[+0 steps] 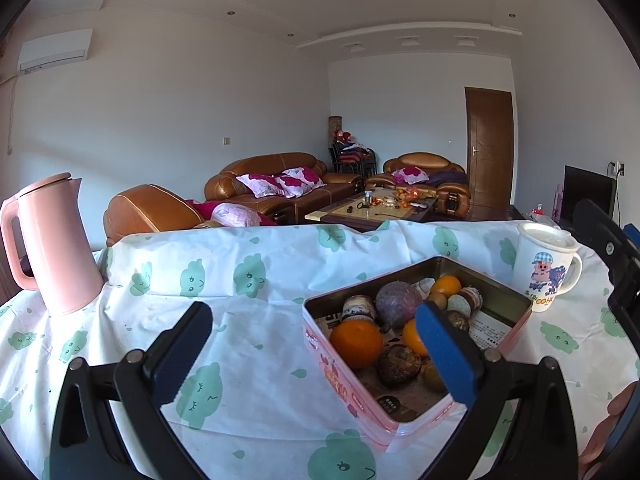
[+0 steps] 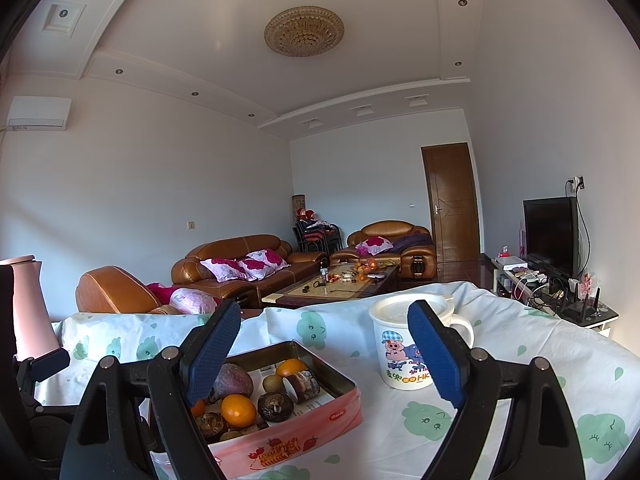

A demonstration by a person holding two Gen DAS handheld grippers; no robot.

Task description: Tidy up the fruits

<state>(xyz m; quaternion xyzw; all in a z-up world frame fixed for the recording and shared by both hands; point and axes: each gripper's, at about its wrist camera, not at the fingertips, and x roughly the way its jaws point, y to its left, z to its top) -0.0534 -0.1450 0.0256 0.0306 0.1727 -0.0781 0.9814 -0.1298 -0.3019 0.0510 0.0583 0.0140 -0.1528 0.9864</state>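
Covering the table, a white cloth (image 1: 256, 320) printed with green cloud faces is seen rumpled along its far edge, where a pink electric kettle (image 1: 56, 240) is stood at the left. A pink-sided tin box (image 1: 340, 384) is set on the cloth toward the right, and the fruits are held inside it: an orange (image 1: 356, 344) near the front wall, a dull purple round fruit (image 1: 396, 300) behind it, a second orange (image 1: 446, 285) at the back, with several brown, wrinkled pieces lying among them. A lidded white cartoon mug (image 2: 404, 344) is placed just beside the box, on its right. The left gripper (image 1: 316, 352) is held above the cloth with its blue-padded fingers spread wide, one finger showing in front of the box's contents and nothing between them. The right gripper (image 2: 324, 352) is likewise held with its fingers wide apart and empty, the box and mug seen between them. Beyond the table, brown leather sofas (image 2: 240, 264) with pink floral cushions are arranged around a cluttered coffee table (image 2: 340, 284); a brown door (image 2: 452, 204), a dark television (image 2: 550, 236) and a gold ceiling light (image 2: 304, 31) are also shown.
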